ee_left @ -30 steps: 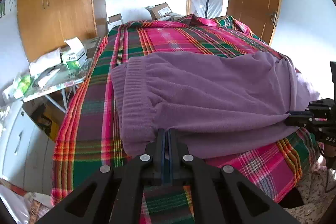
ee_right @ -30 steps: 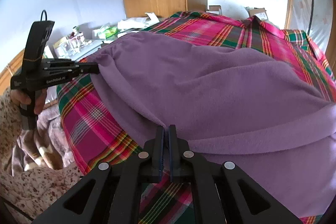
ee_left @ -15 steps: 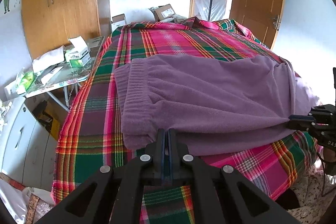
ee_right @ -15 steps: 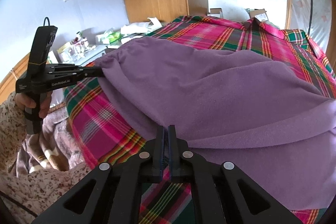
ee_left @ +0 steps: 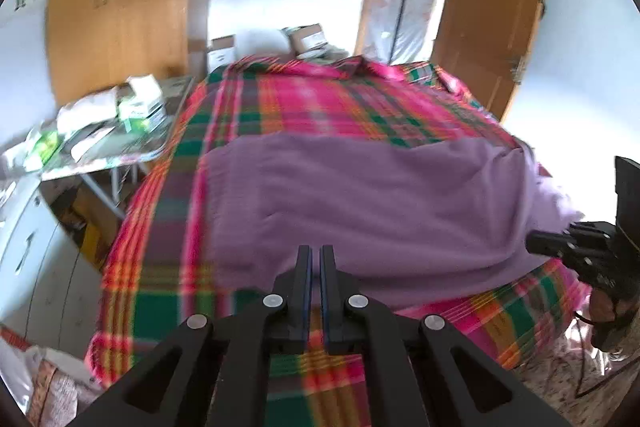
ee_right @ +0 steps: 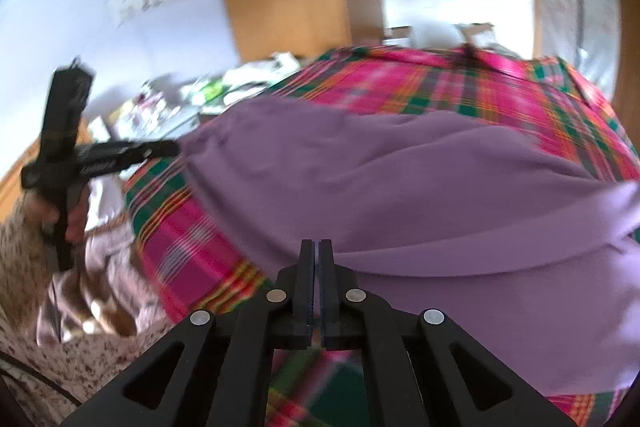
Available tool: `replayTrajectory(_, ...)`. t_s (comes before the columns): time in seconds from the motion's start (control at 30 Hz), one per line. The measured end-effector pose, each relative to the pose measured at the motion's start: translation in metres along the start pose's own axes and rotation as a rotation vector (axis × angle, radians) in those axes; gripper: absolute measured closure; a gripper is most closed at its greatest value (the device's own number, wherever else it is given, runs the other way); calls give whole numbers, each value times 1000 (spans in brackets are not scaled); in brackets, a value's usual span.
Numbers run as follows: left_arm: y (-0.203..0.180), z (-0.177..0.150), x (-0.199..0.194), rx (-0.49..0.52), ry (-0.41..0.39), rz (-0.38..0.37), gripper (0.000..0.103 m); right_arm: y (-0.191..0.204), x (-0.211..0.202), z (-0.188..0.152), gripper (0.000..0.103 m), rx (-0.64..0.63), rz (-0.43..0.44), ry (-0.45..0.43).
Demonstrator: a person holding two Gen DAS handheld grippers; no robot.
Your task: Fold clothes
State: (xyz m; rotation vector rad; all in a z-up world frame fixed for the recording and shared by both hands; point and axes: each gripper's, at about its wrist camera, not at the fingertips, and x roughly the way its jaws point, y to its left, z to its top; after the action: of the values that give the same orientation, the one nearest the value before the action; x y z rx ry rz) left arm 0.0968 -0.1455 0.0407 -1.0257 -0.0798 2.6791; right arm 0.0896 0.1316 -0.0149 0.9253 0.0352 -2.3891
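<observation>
Both jaws pinch one purple garment (ee_left: 372, 203); one plaid bedspread (ee_left: 312, 99).

purple garment (ee_left: 372, 203), pink-green plaid bedspread (ee_left: 320, 99)

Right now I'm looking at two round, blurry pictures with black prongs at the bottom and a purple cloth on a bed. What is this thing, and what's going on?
There is no robot here. A person holds a black two-finger tool in each hand, and each tool carries a wide-angle camera looking along its fingers, which is why the pictures look round and bent.

One picture is from the left tool, the other from the right tool. Each camera also sees the other tool off to the side, with the hand gripping its handle.

A purple garment lies spread on a bed covered by a pink, green and orange plaid blanket. Both tools are closed on the garment's near edge, one toward each end. A cluttered side table stands beside the bed. The blur suggests motion.
</observation>
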Motion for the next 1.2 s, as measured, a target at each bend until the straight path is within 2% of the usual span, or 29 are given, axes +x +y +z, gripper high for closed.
replayTrajectory(0.13,-34,10,12,62,-5,-88,99,-42,-17,-3,99,146,-87,-41)
replayTrajectory(0.27,-72,16,36,118,22,-189,96,-83,-33,-9,98,272,-173,-63)
replayTrajectory(0.4,-104,21,57,164,55,-272,92,-115,-41,-8,90,352,-236,-69)
replayTrajectory(0.43,-112,21,62,178,64,-284,89,-123,-44,-8,88,372,-251,-70)
replayTrajectory(0.63,-134,21,80,197,101,-327,85,-155,-38,9,75,444,-310,-57)
replayTrajectory(0.77,-139,16,87,188,143,-346,74,-157,-20,21,74,445,-300,-19)
replayTrajectory(0.87,-145,11,89,210,161,-344,72,-155,-4,31,68,432,-315,14)
replayTrajectory(1.0,-151,5,94,246,177,-305,72,-157,7,37,67,464,-376,45)
replayTrajectory(1.2,-153,3,92,242,180,-318,72,-163,18,42,68,524,-457,88)
